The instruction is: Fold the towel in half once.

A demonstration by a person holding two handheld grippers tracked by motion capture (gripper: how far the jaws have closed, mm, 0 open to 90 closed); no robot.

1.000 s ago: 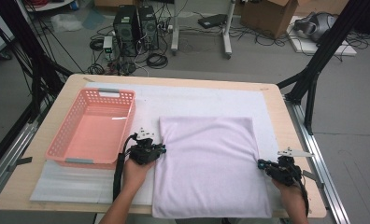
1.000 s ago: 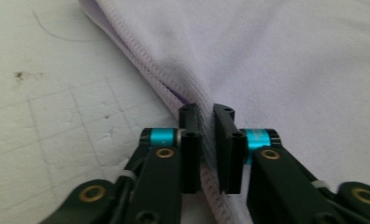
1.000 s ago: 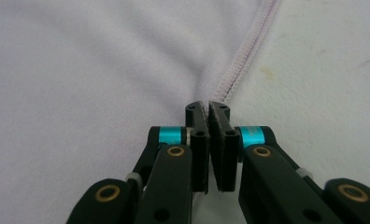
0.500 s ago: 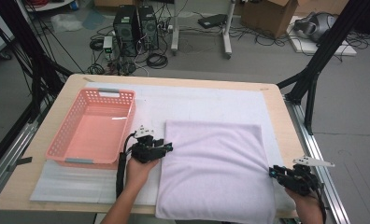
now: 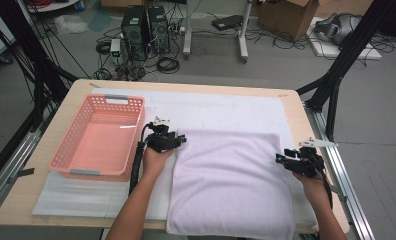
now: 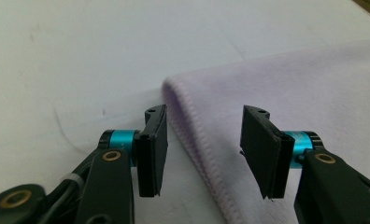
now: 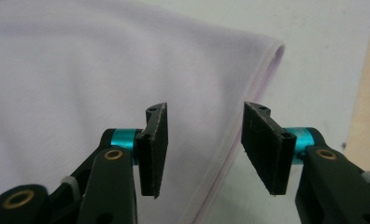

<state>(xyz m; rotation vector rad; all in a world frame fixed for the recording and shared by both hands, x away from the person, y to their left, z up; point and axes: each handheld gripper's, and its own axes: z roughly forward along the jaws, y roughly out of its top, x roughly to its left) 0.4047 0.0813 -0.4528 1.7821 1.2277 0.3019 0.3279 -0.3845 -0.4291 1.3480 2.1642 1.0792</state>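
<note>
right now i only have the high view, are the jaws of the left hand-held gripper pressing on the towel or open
Observer: Open. In the left gripper view the left hand-held gripper has just been opening; the stitched edge of the towel lies between the pads, untouched.
Operator: and the right one
Observer: The right hand-held gripper has also just been opening, and the towel's edge runs between its pads, with a gap on each side.
Operator: is the edge one layer
Observer: At the corner in the left gripper view it looks folded over, a rounded double edge.
</note>
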